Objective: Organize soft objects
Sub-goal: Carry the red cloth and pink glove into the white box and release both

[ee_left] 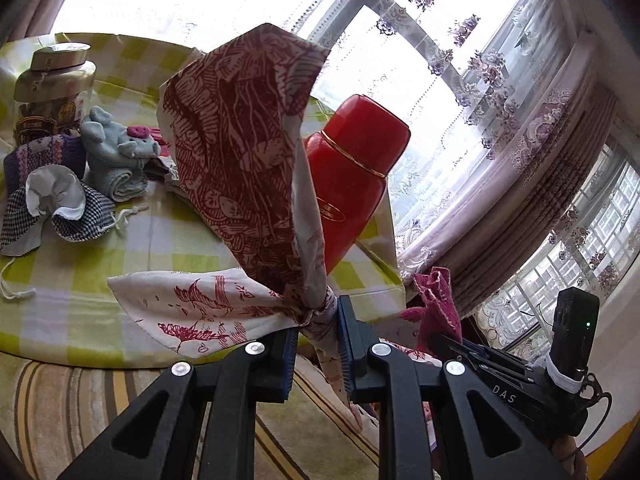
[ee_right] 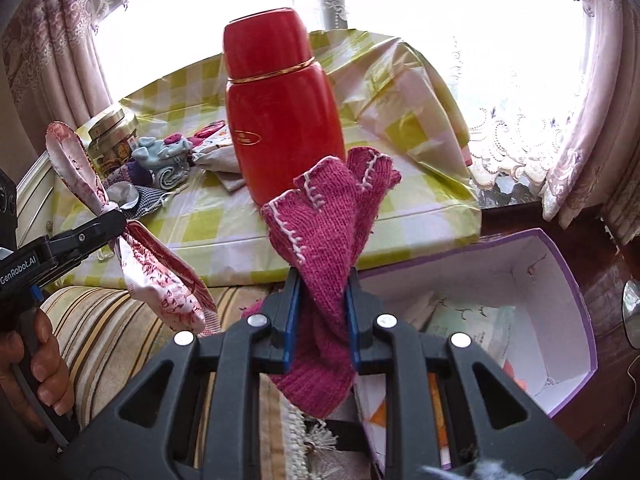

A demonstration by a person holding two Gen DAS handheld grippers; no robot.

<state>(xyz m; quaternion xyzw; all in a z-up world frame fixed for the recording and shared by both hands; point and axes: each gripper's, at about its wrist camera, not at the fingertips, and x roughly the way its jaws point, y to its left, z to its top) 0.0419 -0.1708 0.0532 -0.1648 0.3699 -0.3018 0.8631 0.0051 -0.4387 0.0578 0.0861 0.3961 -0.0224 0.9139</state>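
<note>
In the left wrist view, the left tongs (ee_left: 318, 338) were clamped on a bunched red-printed white cloth (ee_left: 248, 184) at the lower centre of the frame. One flap of it rose toward the upper centre, and another spread to the lower left. Behind the cloth stood a red flask (ee_left: 352, 176) on the desk (ee_left: 168, 248), which was covered in a green-and-white checked sheet. At the left of the frame lay a small pile of soft things: a blue plush pig (ee_left: 120, 152), a purple knitted piece (ee_left: 40, 156) and a checked drawstring pouch (ee_left: 56, 208), with a jar (ee_left: 52, 88) just behind them. The right tongs (ee_left: 452, 348) showed at the lower right, holding something magenta.

In the right wrist view, the right tongs (ee_right: 320, 316) were closed on a magenta knitted glove (ee_right: 324, 232) with white stitching, held at the frame's centre in front of the flask (ee_right: 280, 120). A purple-edged open box (ee_right: 568, 320) sat at the lower right, beside the desk's edge (ee_right: 360, 248), with papers inside. At the far left, the left tongs (ee_right: 116, 224) held the printed cloth (ee_right: 160, 276) above a striped surface (ee_right: 100, 336).
</note>
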